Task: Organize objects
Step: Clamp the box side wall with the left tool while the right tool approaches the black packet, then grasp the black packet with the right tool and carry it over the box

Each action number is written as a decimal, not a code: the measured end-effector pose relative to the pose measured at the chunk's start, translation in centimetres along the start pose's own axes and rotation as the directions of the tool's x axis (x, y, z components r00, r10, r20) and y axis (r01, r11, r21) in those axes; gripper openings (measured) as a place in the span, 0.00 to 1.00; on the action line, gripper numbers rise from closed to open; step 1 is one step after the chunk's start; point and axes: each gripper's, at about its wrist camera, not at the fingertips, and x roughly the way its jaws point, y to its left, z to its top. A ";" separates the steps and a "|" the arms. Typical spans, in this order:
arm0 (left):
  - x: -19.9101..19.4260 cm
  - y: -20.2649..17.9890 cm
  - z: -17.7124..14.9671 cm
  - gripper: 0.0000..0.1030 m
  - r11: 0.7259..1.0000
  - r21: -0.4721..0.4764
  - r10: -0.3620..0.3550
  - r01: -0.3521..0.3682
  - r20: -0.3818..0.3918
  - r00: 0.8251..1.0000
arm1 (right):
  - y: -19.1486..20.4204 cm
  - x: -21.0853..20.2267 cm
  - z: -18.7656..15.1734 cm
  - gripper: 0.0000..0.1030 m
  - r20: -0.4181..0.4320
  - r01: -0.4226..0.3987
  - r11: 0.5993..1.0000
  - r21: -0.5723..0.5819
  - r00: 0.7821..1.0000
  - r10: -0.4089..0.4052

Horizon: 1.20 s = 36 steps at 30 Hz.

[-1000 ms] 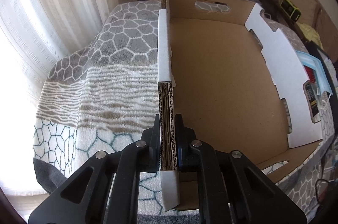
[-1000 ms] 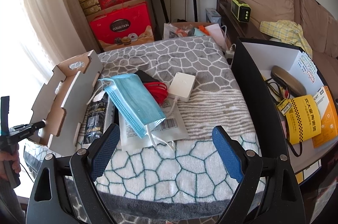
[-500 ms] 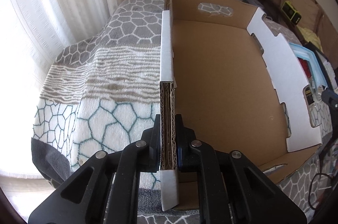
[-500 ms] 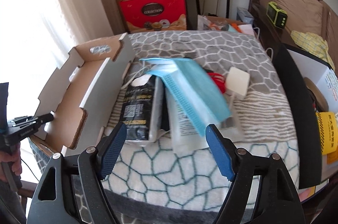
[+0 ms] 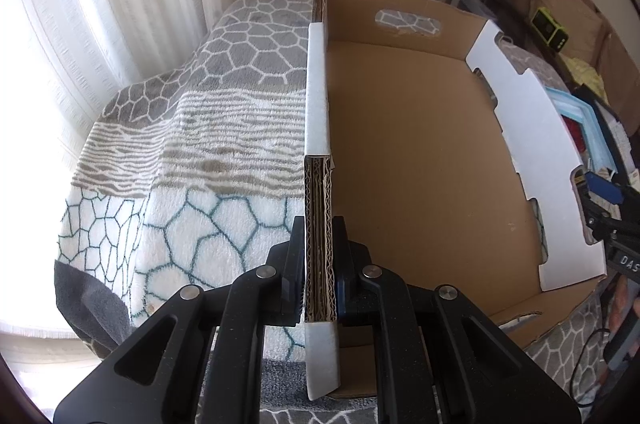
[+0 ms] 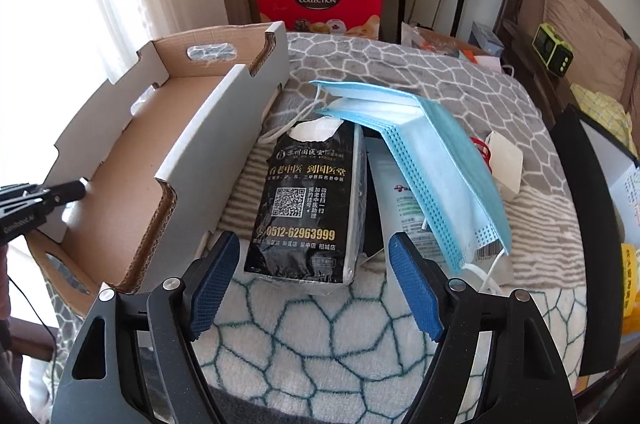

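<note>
Cardboard tray [image 5: 420, 159]: empty, on blanket-covered bed [image 6: 320, 320], left of pile. Left tool [image 5: 320, 264]: clamped on tray's near-left wall. Right tool [image 6: 312, 280]: spread wide, hovering over black pouch [image 6: 308, 199]. Masks [image 6: 432, 159], white packet [image 6: 408, 207], charger [image 6: 506, 163]: unsorted, clear in right view only. Progress: nothing boxed.

Shallow cardboard tray [image 6: 132, 159] on blanket, empty; beside it black pouch [image 6: 308, 199], blue masks [image 6: 432, 159] stacked askew.

Left gripper [image 5: 319, 264]: jaws closed tight on a cardboard wall, fingers level. Right gripper [image 6: 314, 288]: jaws spread wide, blue pads [image 6: 416, 290] facing inward, holding nothing.
</note>
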 end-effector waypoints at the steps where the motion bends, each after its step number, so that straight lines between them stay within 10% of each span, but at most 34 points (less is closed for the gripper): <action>1: 0.0 0.0 0.0 0.10 1.000 -0.001 0.000 0.000 0.000 1.000 | 0.1 0.0 0.0 0.57 -0.002 0.007 1.000 -0.010 1.000 -0.007; 21: -0.1 -0.2 0.0 0.10 1.000 -0.023 -0.001 0.001 0.007 1.000 | 0.9 -7.7 1.9 0.40 0.091 -0.223 0.973 0.054 0.972 0.218; 36: -0.1 -0.1 -0.1 0.10 1.000 -0.028 0.000 0.000 0.006 1.000 | 7.4 -4.0 2.6 0.40 -0.007 -0.370 0.928 0.052 0.929 0.371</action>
